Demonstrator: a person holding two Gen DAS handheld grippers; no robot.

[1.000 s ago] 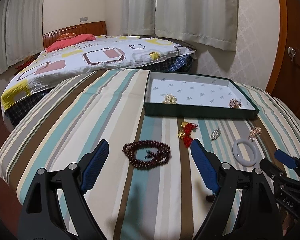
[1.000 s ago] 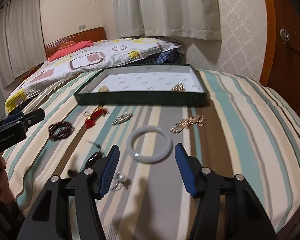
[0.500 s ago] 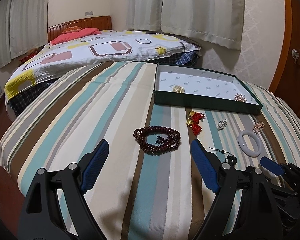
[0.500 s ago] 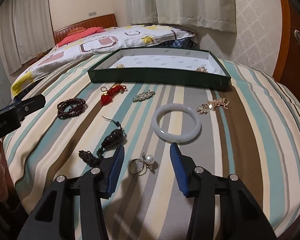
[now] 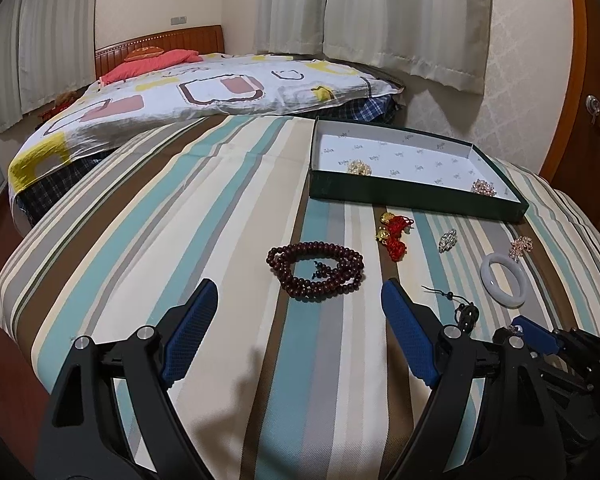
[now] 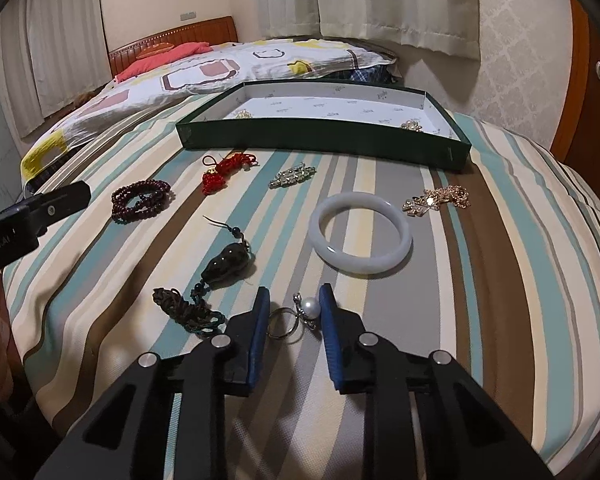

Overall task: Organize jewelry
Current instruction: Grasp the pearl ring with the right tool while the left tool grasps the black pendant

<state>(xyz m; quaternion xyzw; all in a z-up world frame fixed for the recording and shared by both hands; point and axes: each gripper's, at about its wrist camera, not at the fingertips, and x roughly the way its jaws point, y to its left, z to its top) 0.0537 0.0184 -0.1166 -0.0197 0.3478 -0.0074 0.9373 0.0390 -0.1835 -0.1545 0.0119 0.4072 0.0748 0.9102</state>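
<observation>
My right tool (image 6: 294, 310) sits low over the striped bed (image 6: 520, 280), its blue pads narrowed to either side of the pearl ring (image 6: 296, 316). The ring lies on the cloth between them; the pearl is just beside the right pad, but I cannot tell whether either pad touches it. My left tool (image 5: 296, 302) is spread wide and holds nothing, hovering just short of the bead necklace (image 5: 316, 270), which lies coiled on the cloth ahead of the gap. Left of the ring in the right view lies a dark pendant (image 6: 230, 266) with a knotted cord trailing toward me. Ahead of the right tool is the white bangle (image 6: 360, 240), flat on a grey stripe. Beyond it to the right lies a gold chain piece (image 6: 436, 200); farther back in the middle, a silver brooch (image 6: 292, 176); left of that, a red tassel (image 6: 224, 172) with gold charms. The green tray (image 6: 320, 140) sits at the far side of the bed, white-lined, with two small gold pieces inside: one near its left corner (image 6: 244, 114), one near its right corner (image 6: 412, 125). All other jewelry lies outside the tray on the cloth. The left tool's side shows at the left edge of the right view, near the necklace.
</observation>
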